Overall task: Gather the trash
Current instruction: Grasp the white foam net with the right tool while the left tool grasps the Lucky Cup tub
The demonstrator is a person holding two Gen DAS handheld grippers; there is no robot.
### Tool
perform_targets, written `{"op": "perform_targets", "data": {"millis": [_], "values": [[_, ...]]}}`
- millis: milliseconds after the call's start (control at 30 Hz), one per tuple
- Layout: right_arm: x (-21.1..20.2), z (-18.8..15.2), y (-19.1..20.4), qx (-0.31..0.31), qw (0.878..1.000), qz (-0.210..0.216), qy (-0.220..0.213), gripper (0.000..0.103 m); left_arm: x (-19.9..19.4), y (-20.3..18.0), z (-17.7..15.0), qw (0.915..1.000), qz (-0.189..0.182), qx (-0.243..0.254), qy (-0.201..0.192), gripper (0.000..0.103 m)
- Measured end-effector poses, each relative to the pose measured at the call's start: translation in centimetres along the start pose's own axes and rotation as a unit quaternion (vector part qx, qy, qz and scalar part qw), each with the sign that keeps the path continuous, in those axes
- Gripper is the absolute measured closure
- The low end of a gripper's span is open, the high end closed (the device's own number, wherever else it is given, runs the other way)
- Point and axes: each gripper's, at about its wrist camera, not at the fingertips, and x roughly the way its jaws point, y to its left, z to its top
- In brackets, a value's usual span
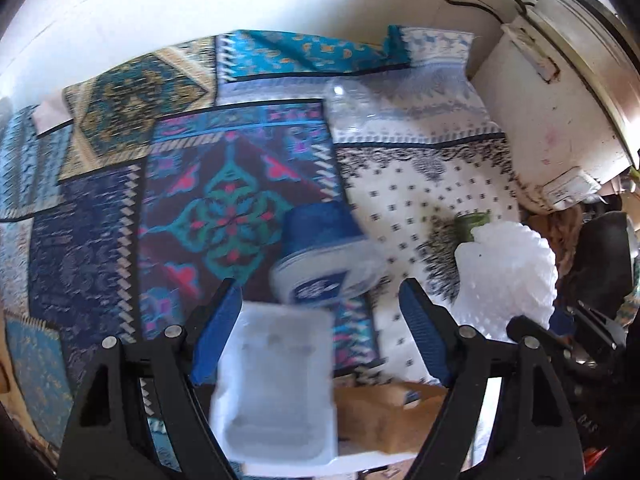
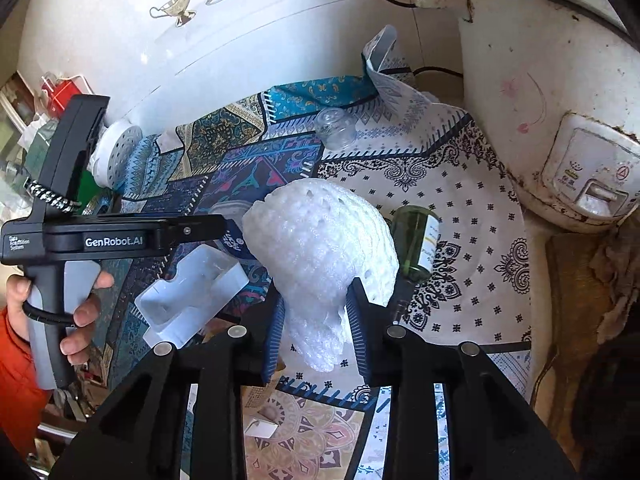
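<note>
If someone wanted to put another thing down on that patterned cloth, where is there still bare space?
Bare cloth shows on the white dotted patch between the green bottle and the rice cooker, and on the blue panels at the left wrist view's left. It is crowded mid-table: foam net, clear tray, blue-capped jar.

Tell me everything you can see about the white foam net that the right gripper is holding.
The foam net is a bright white, soft-looking mesh sleeve with an open, bumpy weave, bunched into a rounded dome. The right gripper is shut on its narrower lower end, blue pads pressing both sides, so it stands upward from the jaws, lifted above the patterned cloth. A frayed tail hangs below the pads. Behind it lies a green glass bottle; whether they touch I cannot tell.
</note>
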Motion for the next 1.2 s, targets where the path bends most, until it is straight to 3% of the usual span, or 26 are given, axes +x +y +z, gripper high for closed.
{"op": "perform_targets", "data": {"millis": [367, 633, 933, 1200], "values": [[-2.0, 0.6, -2.9, 0.019, 0.999, -0.028, -0.023, 0.075, 5.4, -1.2, 2.6, 0.9970, 0.047, -0.041, 0.046, 0.023], [-2.2, 0.2, -3.1, 0.022, 0.999, -0.026, -0.023, 0.075, 5.8, -2.0, 2.5, 0.9974, 0.062, -0.028, 0.024, 0.025], [-3.8, -0.6, -1.8, 0.015, 0.999, -0.023, -0.037, 0.075, -0.2, -2.8, 1.1, 0.9977, 0.052, -0.022, -0.038, 0.026], [-6.8, -2.5, 1.2, 0.010, 0.998, -0.023, -0.061, 0.075, -9.0, -4.4, -3.6, 0.9905, 0.060, 0.021, -0.122, 0.026]]}}
